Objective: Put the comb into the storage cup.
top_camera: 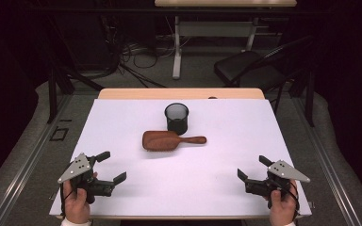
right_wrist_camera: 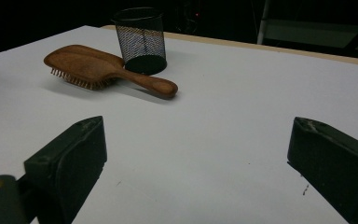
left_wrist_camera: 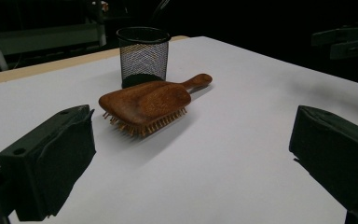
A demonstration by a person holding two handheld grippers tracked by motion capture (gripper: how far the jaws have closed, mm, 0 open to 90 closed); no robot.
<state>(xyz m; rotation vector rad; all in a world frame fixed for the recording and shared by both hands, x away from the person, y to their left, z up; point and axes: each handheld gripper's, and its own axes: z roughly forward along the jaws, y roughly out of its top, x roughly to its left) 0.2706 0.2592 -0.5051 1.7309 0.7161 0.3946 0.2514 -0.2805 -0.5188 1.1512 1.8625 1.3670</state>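
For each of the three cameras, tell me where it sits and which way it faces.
High view: above the person's edge of the table, looking forward and down; both hands show, with the left gripper and right gripper, fingers open.
Left gripper view: rides the left gripper, low over the table, facing the wooden hairbrush and mesh cup; its two fingers show.
Right gripper view: rides the right gripper, facing the same brush from its handle end; its two fingers show.
Shared: all three show brush and cup.
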